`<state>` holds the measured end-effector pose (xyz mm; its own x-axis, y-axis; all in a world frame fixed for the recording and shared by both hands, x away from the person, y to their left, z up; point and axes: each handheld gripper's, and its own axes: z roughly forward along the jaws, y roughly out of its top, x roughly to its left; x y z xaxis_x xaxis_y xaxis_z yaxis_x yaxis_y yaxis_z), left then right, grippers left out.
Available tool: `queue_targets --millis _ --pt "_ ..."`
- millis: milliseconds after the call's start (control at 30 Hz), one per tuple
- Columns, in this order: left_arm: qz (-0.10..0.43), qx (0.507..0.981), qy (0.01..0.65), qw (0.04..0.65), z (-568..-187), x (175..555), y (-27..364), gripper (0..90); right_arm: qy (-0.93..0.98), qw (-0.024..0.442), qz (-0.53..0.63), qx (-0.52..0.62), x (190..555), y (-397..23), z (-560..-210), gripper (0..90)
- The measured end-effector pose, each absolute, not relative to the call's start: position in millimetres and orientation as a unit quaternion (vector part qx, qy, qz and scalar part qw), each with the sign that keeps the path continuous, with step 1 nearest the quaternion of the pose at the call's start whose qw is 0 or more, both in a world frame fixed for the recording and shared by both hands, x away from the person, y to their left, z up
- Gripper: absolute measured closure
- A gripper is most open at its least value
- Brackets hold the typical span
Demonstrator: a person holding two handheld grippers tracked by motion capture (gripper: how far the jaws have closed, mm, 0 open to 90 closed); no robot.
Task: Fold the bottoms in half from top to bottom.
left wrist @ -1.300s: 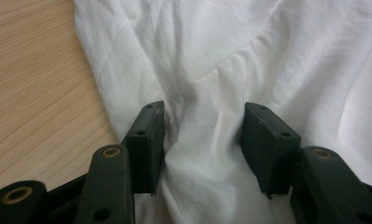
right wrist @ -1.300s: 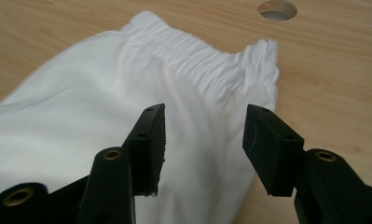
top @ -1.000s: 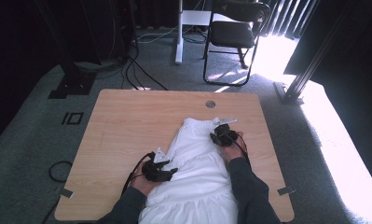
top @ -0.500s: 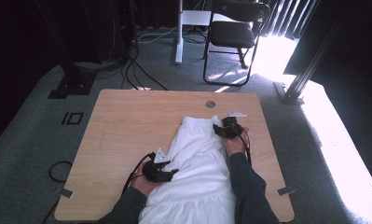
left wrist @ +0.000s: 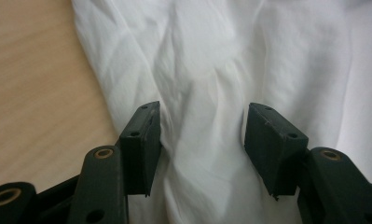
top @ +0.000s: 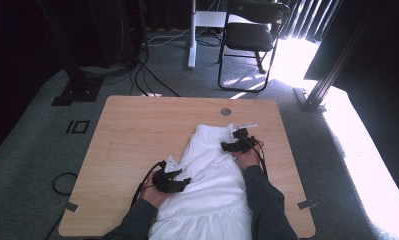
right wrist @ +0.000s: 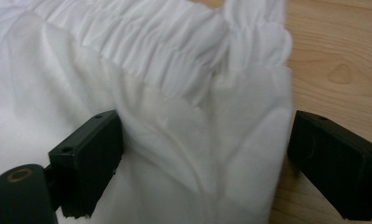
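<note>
- A wooden table point(top: 137, 135) stands on grey carpet, with a folding chair point(top: 249, 37) beyond it and sunlight glaring in from the right.
- A white garment point(top: 212, 185) lies lengthwise on the near right part of the table, its gathered waistband point(right wrist: 174, 42) at the far end and its hem running off the near edge.
- The right gripper point(top: 235, 143) sits at the waistband's right corner; its jaws have just been opening and now stand wide, cloth between them but not pinched.
- The left gripper point(top: 173, 181) hovers over the garment's left edge, jaws parted wide, gripping nothing.
- Risk, as I judge it: closing here could catch only the top layer, so the fabric bunches or slides when pulled.
</note>
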<state>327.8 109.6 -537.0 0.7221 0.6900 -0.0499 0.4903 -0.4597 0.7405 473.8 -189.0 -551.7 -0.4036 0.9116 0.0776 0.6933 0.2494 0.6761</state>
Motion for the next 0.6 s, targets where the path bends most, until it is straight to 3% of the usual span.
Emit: queue_targets --millis 100,133,167,200,233,267,600 --pt "0.136 0.836 0.355 0.396 -529 334 112 46.8 0.777 0.18 0.313 0.516 473 -186 -551 17.3" --pt "0.141 0.829 0.361 0.404 -521 344 114 46.6 0.778 0.183 0.309 0.515 472 -185 -549 31.0" --pt "0.141 0.829 0.361 0.404 -521 344 114 46.3 0.778 0.183 0.309 0.515 472 -185 -549 31.0" --pt "0.135 0.824 0.369 0.409 -517 359 114 45.8 0.78 0.18 0.31 0.513 471 -185 -546 50.6" --pt "0.135 0.824 0.369 0.409 -517 359 114 45.6 0.78 0.18 0.31 0.513 471 -185 -546 50.6" --pt "0.129 0.818 0.375 0.416 -514 374 111 45.3 0.784 0.176 0.31 0.509 471 -184 -544 60.5" --pt "0.091 0.811 0.417 0.4 -523 456 74 40.6 0.781 0.157 0.323 0.511 474 -186 -544 80.5"
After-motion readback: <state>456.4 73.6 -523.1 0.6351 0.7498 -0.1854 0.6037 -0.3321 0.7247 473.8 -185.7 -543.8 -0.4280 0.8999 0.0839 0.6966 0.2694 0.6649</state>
